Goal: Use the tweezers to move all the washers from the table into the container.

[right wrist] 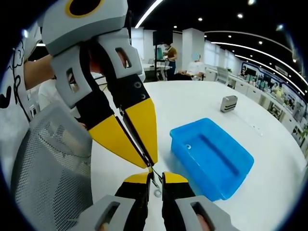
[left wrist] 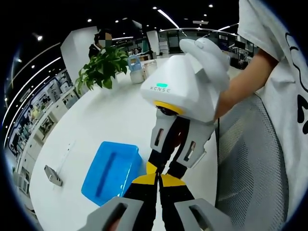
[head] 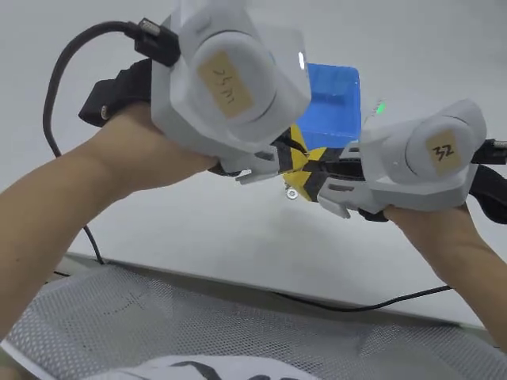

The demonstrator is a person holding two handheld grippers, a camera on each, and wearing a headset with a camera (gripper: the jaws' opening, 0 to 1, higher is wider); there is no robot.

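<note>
My left gripper (head: 301, 162) and right gripper (head: 310, 180) meet tip to tip above the white table, in front of the blue container (head: 337, 99). In the right gripper view, thin metal tweezers (right wrist: 134, 137) run between the yellow fingers of the left gripper (right wrist: 149, 163), which is shut on them. They continue down into the narrow gap of the right gripper (right wrist: 155, 179). A small washer (right wrist: 158, 193) sits at the tweezers' tip, below the jaws (head: 292, 193). Another washer (right wrist: 188, 147) lies inside the container (right wrist: 211, 159).
A small metal block (right wrist: 228, 103) stands on the table beyond the container (left wrist: 110, 171). A mesh chair back (head: 198, 324) and a black cable (head: 356, 305) lie along the near table edge. A potted plant (left wrist: 103, 67) stands at the far side.
</note>
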